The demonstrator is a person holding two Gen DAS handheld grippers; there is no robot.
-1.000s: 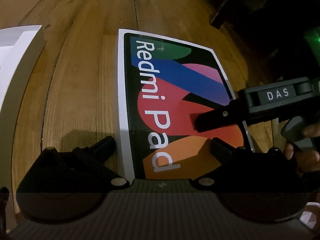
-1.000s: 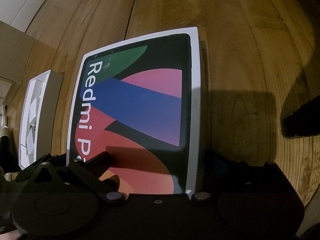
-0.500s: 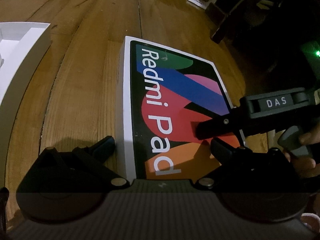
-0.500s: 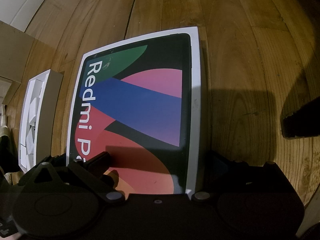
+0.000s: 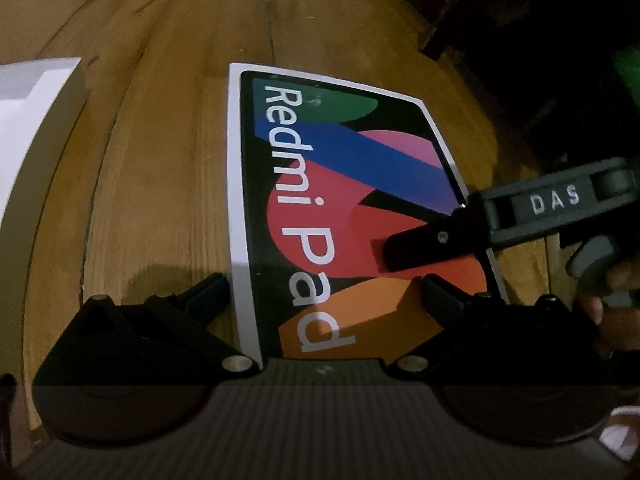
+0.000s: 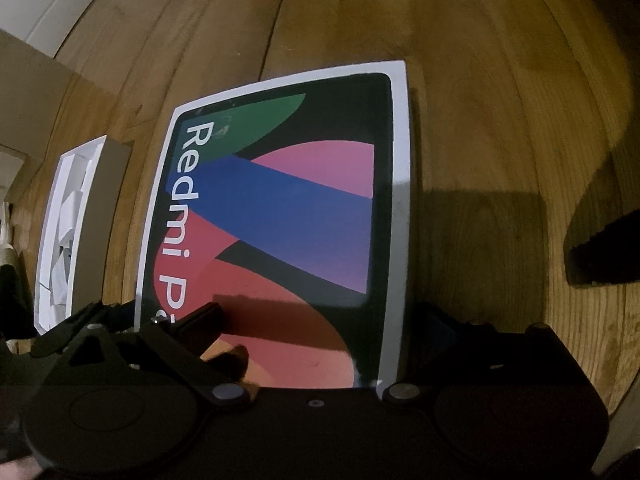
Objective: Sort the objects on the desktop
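A white-edged Redmi Pad box [image 5: 340, 184] with a colourful printed top sits between both grippers, just above the wooden table [image 5: 160, 120]. My left gripper [image 5: 326, 294] is shut on its near left edge, one finger outside the white side wall and one on the orange print. My right gripper [image 6: 318, 320] is shut on the right edge of the box [image 6: 280, 220]. In the left wrist view its upper finger [image 5: 420, 244] lies on the red print, with a hand [image 5: 608, 292] on the handle.
An open white box tray [image 5: 24, 120] lies on the table to the left, with white inserts showing inside the tray [image 6: 68, 232]. Dark furniture [image 5: 520, 20] stands at the back right. A dark object [image 6: 600, 248] juts in from the right.
The box stays clamped in both grippers. The table and the white tray shift slightly behind it, so the box has moved a little with the grippers.
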